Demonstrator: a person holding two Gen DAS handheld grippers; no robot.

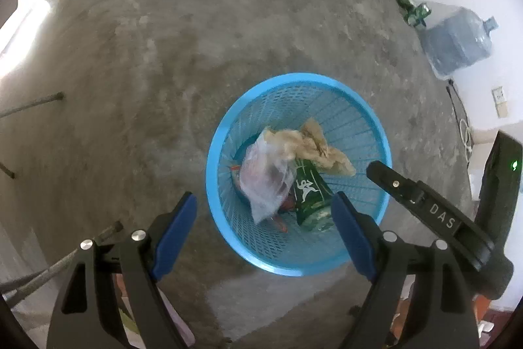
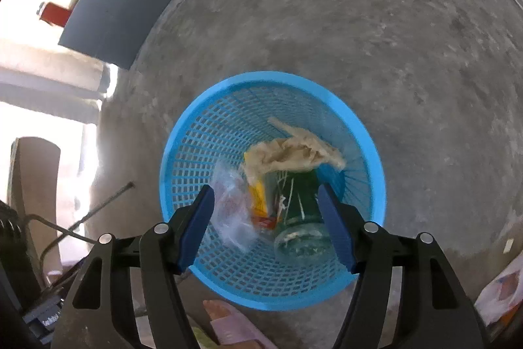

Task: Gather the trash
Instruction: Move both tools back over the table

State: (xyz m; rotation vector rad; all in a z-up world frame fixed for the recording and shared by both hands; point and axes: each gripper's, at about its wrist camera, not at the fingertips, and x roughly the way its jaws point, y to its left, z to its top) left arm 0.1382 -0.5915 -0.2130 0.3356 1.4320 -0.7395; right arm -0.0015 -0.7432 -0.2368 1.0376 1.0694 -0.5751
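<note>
A blue mesh basket (image 1: 228, 133) stands on the concrete floor (image 1: 196, 38). Inside it lie a crumpled tan paper (image 1: 313, 146), a clear plastic bag (image 1: 268, 179) and a green bottle (image 1: 309, 192). Above its rim, left gripper (image 1: 264, 211) and right gripper (image 2: 266, 211) hang spread apart, holding nothing.

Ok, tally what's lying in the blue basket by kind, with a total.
Crumpled beige paper: 1
Clear plastic bag: 1
Green bottle: 1
Yellow packet: 1
Total: 4 visible in the blue basket; something reddish shows underneath, too hidden to name.
</note>
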